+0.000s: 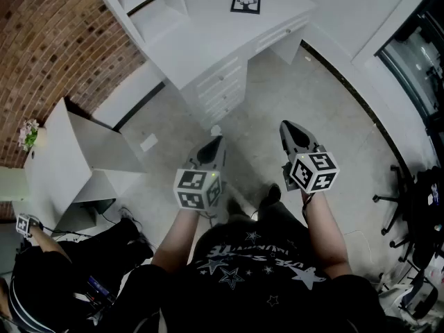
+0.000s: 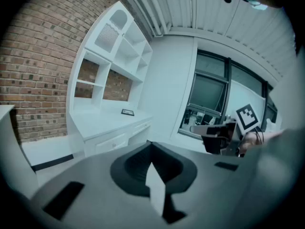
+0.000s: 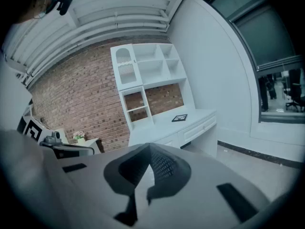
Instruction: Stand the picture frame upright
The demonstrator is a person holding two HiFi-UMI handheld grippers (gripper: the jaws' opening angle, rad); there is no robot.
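Left gripper (image 2: 151, 144), jaws together with nothing between them, facing a white counter (image 2: 102, 123) on which a picture frame (image 2: 127, 112) lies flat, brick wall (image 2: 33, 70) behind.

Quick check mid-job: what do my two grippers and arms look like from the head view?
The left gripper and right gripper are grey tapered shells with dark recesses, each carrying a white cube printed with black square markers. The person wears a black short-sleeved T-shirt with pale star prints.
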